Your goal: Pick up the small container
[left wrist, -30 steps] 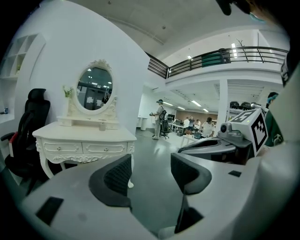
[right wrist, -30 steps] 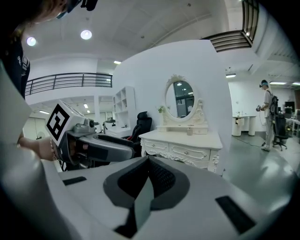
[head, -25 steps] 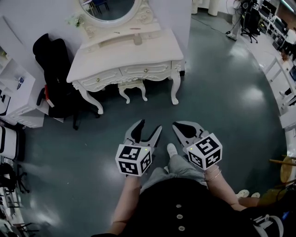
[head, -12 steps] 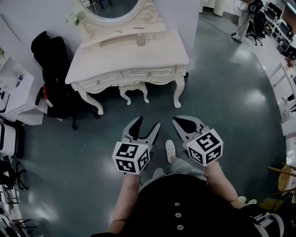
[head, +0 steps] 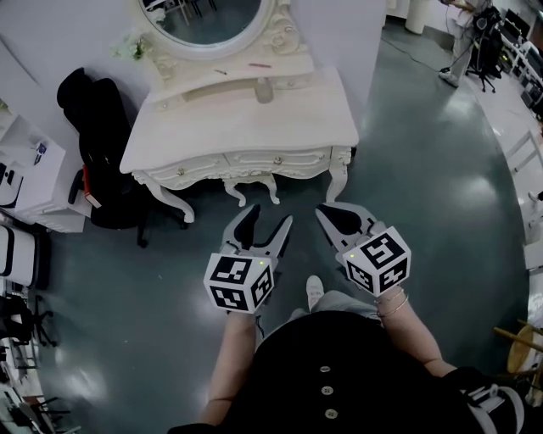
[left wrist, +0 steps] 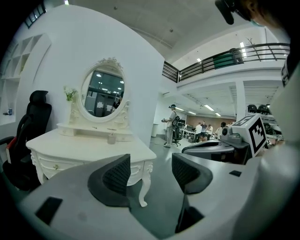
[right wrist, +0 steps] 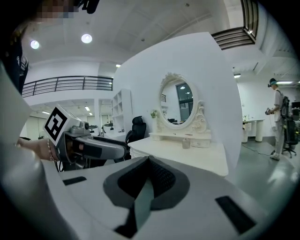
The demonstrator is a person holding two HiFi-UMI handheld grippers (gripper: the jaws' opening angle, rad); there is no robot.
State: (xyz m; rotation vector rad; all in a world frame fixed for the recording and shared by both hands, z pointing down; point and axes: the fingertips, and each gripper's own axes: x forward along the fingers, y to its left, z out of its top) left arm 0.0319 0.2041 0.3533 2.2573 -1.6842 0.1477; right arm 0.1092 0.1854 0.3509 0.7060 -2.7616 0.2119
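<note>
The small container [head: 264, 89] is a pale grey jar standing at the back middle of the white dressing table [head: 212, 136], just below the mirror shelf. It shows small in the left gripper view [left wrist: 111, 138] and in the right gripper view [right wrist: 186, 143]. Both grippers hang over the floor in front of the table, well short of the jar. My left gripper [head: 265, 230] is open, with nothing between its dark pads [left wrist: 117, 174]. My right gripper [head: 327, 214] is shut on nothing, its pads [right wrist: 159, 178] pressed together.
An oval mirror [head: 208, 17] tops the table and a small stool [head: 254, 182] sits under it. A black chair [head: 97, 144] and a white shelf unit [head: 25, 169] stand at the left. People [left wrist: 171, 124] stand far off in the hall; a person [right wrist: 280, 124] stands at the right.
The dressing table has come nearer to both grippers as I move towards it. The left gripper stays open and the right stays shut.
</note>
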